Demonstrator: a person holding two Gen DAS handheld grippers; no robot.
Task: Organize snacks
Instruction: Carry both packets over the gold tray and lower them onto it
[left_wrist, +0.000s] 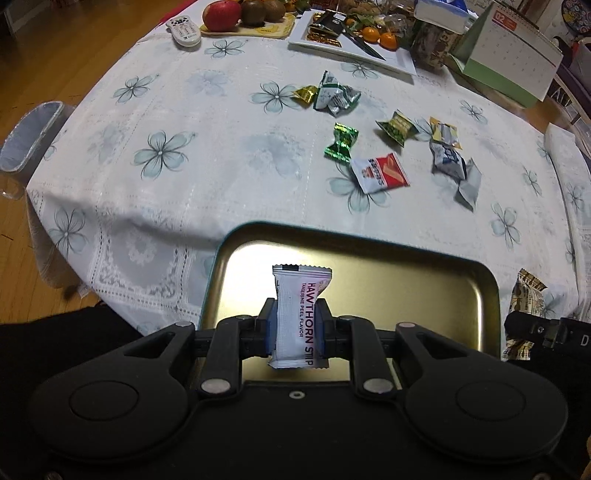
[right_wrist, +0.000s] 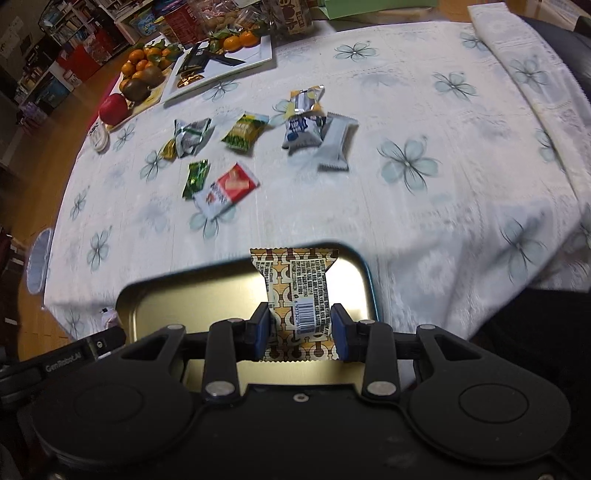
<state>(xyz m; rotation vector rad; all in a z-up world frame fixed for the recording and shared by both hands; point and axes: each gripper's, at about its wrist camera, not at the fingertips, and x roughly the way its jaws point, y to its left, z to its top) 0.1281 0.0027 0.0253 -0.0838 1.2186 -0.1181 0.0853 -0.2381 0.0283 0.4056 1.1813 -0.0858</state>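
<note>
I've got the white hawthorn strip packet pinched upright in my left gripper, hanging right over the gold metal tray, and my right gripper is clamped on the brown-and-cream patterned snack above that same tray's far right end. Past the tray's far rim, the loose snacks sit scattered on the floral tablecloth: a red-and-white packet nearest, a green foil candy just beside it, and a grey-blue packet off to the right. Way beyond them there's a white plate with tangerines and a remote.
</note>
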